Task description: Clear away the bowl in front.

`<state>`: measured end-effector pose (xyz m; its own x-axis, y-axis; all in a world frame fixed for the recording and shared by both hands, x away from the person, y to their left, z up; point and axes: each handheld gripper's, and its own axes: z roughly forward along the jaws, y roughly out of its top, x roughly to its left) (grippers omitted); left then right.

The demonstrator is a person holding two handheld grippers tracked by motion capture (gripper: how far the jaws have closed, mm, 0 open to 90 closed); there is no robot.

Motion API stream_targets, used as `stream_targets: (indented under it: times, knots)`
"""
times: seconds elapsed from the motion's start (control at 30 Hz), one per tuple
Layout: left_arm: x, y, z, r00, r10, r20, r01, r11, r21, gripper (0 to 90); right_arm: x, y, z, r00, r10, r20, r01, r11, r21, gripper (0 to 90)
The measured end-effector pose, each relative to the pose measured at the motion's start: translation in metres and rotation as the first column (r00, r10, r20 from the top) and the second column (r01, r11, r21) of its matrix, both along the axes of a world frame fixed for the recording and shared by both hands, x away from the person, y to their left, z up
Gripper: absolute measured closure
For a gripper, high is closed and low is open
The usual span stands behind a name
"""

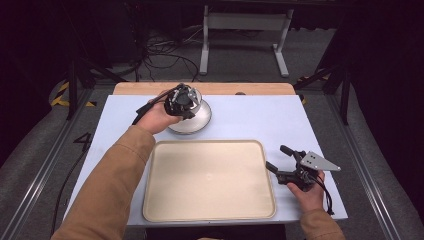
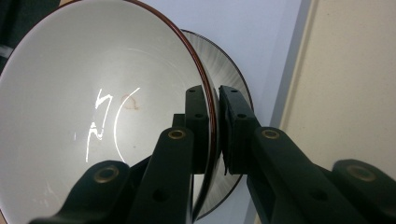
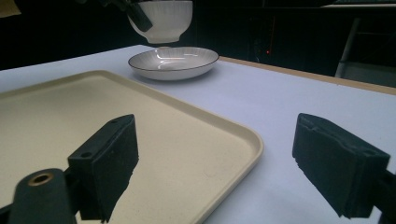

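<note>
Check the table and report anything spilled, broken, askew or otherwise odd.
Nothing stands out. The left hand-held gripper is shut on the rim of a white bowl, held in the air above a striped plate. The tray lies bare and square on the table. No spills or cracks show.

My sleeves [image 1: 117, 175] tan-brown; left tool [image 2: 212, 135] black jaws, brass rivets; right tool [image 1: 287, 162] black, grey three-cornered plate, black cable.

White bowl [image 2: 93, 116] — brown-rimmed; beige tray [image 1: 207, 180].
</note>
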<state>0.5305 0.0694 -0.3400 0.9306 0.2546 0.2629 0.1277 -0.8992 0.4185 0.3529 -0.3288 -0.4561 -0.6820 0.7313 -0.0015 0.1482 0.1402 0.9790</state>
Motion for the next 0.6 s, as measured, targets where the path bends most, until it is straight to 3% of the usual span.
stream_targets:
  times: [0.37, 0.6]
  knots:
    - [-0.021, 0.005, 0.033, 0.9990, -0.041, 0.017, 0.041, 0.9992, 0.000, 83.1, 0.000, 0.000, 0.000, 1.0000, -0.001, 0.000, 0.001, 1.000, 0.000, 14.8]
    - [-0.035, 0.004, 0.040, 0.9971, -0.075, 0.015, 0.075, 0.9972, 0.011, 83.1, 0.000, 0.000, 0.000, 1.0000, 0.002, -0.001, -0.002, 1.000, -0.003, 14.8]
